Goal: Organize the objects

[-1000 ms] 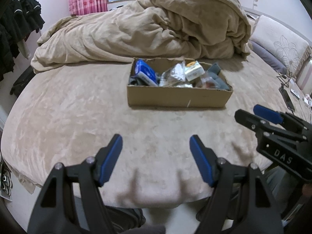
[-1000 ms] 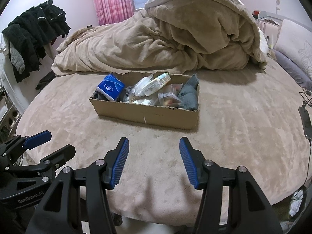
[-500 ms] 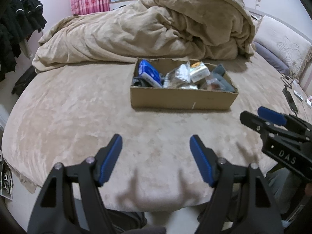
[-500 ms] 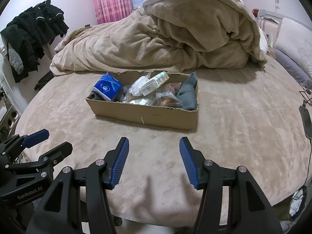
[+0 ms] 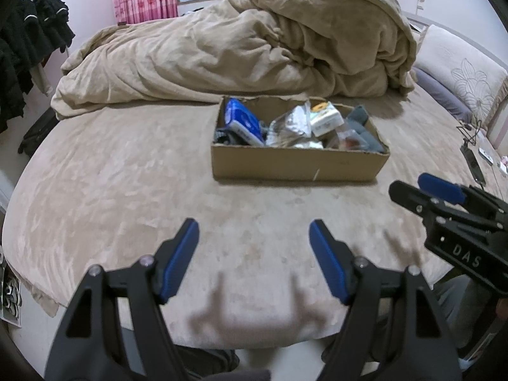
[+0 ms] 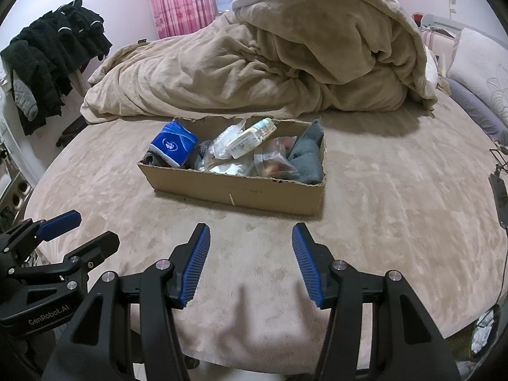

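One cardboard box (image 6: pixel 235 190); two empty grippers, left gripper (image 5: pixel 254 238), right gripper (image 6: pixel 250 241).

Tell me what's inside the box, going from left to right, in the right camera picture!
Blue tissue pack → clear plastic bag → white bottle → grey cloth. All of it sits in the cardboard box on the bed.

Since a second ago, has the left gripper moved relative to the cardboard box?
Yes. In the left wrist view the cardboard box now sits larger, lower and further right against the left gripper: it has advanced toward the box, swinging slightly left.
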{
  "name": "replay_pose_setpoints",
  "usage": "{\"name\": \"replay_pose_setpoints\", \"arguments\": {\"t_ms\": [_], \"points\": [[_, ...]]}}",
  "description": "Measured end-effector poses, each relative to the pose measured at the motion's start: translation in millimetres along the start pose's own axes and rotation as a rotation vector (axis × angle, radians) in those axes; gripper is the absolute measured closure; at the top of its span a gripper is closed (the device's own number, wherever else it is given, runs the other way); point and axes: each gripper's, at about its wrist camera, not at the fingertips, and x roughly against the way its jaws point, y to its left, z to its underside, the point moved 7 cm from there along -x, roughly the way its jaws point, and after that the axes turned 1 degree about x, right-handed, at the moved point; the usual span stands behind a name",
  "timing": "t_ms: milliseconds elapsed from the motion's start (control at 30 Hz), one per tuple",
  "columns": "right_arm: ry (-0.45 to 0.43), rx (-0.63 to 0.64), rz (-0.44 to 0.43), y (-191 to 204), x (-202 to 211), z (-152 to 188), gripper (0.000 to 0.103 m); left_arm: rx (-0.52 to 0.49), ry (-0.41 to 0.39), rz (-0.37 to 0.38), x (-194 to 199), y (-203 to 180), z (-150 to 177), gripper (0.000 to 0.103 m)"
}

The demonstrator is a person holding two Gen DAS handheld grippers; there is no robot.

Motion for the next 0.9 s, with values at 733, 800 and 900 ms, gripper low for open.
{"name": "replay_pose_setpoints", "arguments": {"t_ms": [733,800,900], "points": [[-0.004,0.002,-0.002,2.8,-0.4,-5.5,0.046,-0.003,-0.005,-0.004,-1.7,2.3,-4.5,0.030],[-0.004,0.003,-0.003,3.6,-0.2,-5.8,0.046,-0.004,-0.004,-0.003,-1.9,2.9,-4.9,0.030],[-0.004,0.005,-0.004,4.3,-1.5,-6.9,0.046,-0.010,-0.005,0.001,-2.3,2.7,-6.0,0.030]]}}
